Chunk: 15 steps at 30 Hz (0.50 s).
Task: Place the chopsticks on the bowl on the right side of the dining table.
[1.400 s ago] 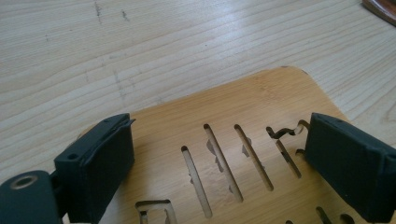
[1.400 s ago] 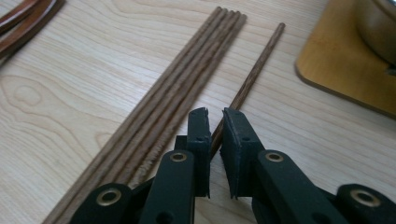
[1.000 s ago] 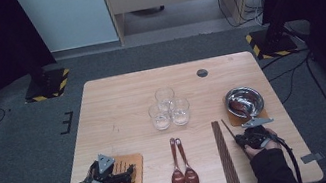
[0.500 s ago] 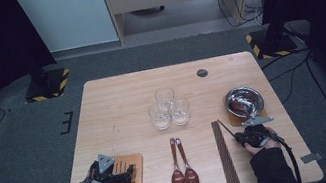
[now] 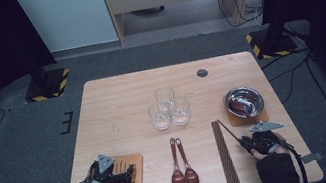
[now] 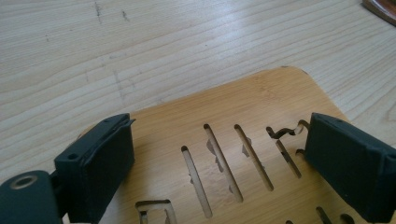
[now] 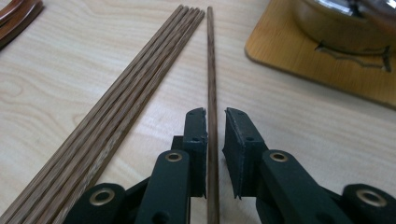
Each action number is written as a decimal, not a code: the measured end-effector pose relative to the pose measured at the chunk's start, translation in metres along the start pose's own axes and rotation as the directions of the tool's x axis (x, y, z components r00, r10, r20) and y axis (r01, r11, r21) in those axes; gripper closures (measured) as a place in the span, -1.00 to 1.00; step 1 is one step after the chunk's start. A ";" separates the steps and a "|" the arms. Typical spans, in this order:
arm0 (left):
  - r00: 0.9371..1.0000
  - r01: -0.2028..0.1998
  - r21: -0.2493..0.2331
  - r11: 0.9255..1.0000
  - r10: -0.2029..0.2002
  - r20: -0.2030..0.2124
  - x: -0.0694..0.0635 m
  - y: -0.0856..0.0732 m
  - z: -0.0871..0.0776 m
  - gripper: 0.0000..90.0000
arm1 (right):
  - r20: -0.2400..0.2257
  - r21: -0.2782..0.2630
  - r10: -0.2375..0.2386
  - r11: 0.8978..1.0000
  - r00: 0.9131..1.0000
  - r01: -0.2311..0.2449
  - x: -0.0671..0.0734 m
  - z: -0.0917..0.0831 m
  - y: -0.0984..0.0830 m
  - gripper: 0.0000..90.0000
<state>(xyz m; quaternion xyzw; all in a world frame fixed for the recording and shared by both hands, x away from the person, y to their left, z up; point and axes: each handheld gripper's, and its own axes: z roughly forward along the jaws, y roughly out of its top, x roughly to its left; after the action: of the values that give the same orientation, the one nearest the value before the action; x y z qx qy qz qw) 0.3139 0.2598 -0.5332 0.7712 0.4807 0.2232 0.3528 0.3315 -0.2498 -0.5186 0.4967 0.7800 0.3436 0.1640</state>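
Here, taken view by view.

High view, right gripper (image 5: 247,140): it lies at the near right of the table (image 5: 117,104), with a single chopstick (image 5: 232,133) slanting out ahead of its tips.
High view, bundle: the other chopsticks (image 5: 226,156) lie just left of that gripper; the steel bowl (image 5: 244,101) sits on a wooden coaster (image 5: 262,116) just ahead of it.
High view, left gripper (image 5: 125,171): it rests over a slotted wooden trivet (image 5: 134,159); two wooden spoons (image 5: 181,166) lie to its right and three glasses (image 5: 168,107) stand well ahead.
Left gripper view: the jaws stand wide apart over the trivet (image 6: 243,116), and nothing lies between them.
Right gripper view, gripper (image 7: 215,119): the jaws have just been opening. The single chopstick (image 7: 211,70) runs between them, and a narrow gap shows on its right side, so the pads no longer clamp it.
Right gripper view, bundle (image 7: 135,79): left of the jaws, apart from the single stick.
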 end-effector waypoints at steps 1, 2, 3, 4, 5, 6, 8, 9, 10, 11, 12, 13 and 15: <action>1.000 0.000 0.000 1.000 0.000 0.000 0.000 0.000 0.000 -0.84 | 0.002 0.002 -0.003 1.000 1.000 0.003 0.000 0.000 -0.001 0.76; 1.000 0.000 0.000 1.000 0.000 0.000 0.000 0.000 0.000 -0.84 | 0.002 0.007 -0.001 1.000 1.000 0.001 0.000 -0.001 -0.002 0.77; 1.000 0.005 0.006 1.000 -0.005 -0.001 0.000 0.000 0.000 -0.84 | 0.006 0.008 -0.003 1.000 1.000 0.003 0.000 -0.001 -0.002 0.78; 1.000 0.000 0.000 1.000 0.000 0.000 0.000 0.000 0.000 -0.84 | 0.012 0.010 -0.003 1.000 1.000 0.003 0.000 -0.001 -0.003 0.78; 1.000 0.000 0.000 1.000 0.000 0.000 0.000 0.000 0.000 -0.84 | 0.014 0.014 -0.007 1.000 1.000 0.007 0.000 -0.001 -0.003 0.79; 1.000 0.000 0.000 1.000 0.000 0.000 0.000 0.000 0.000 -0.84 | 0.014 0.020 -0.010 1.000 1.000 0.010 0.000 -0.001 -0.004 0.79; 1.000 0.005 0.006 1.000 -0.005 -0.001 0.000 0.000 0.000 -0.84 | 0.017 0.022 -0.016 1.000 1.000 0.016 0.001 -0.002 -0.004 0.80; 1.000 0.005 0.006 1.000 -0.005 -0.001 0.000 0.000 0.000 -0.84 | 0.018 0.021 -0.016 1.000 1.000 0.016 0.001 -0.002 -0.005 0.81; 1.000 0.000 0.000 1.000 0.000 0.000 0.000 0.000 0.000 -0.84 | 0.019 0.027 -0.014 1.000 1.000 0.014 0.001 -0.003 -0.005 0.81; 1.000 0.000 0.000 1.000 0.000 0.000 0.000 0.000 0.000 -0.84 | 0.020 0.031 -0.004 1.000 1.000 0.003 0.002 -0.003 -0.006 0.82; 1.000 0.000 0.000 1.000 0.000 0.000 0.000 0.000 0.000 -0.84 | 0.022 0.033 -0.009 0.999 1.000 0.008 0.001 -0.002 -0.006 0.82; 1.000 0.000 0.000 1.000 0.000 0.000 0.000 0.000 0.000 -0.84 | 0.023 0.033 -0.009 0.999 1.000 0.008 0.001 -0.002 -0.006 0.83; 1.000 0.005 0.006 1.000 -0.005 -0.001 0.000 0.000 0.000 -0.84 | 0.020 0.036 -0.009 0.999 1.000 0.008 0.001 -0.001 -0.006 0.84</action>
<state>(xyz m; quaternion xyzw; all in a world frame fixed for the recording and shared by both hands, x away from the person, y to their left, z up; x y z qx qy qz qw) 0.3135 0.2597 -0.5331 0.7709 0.4835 0.2211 0.3508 0.3260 -0.2511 -0.5219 0.4997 0.7864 0.3237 0.1644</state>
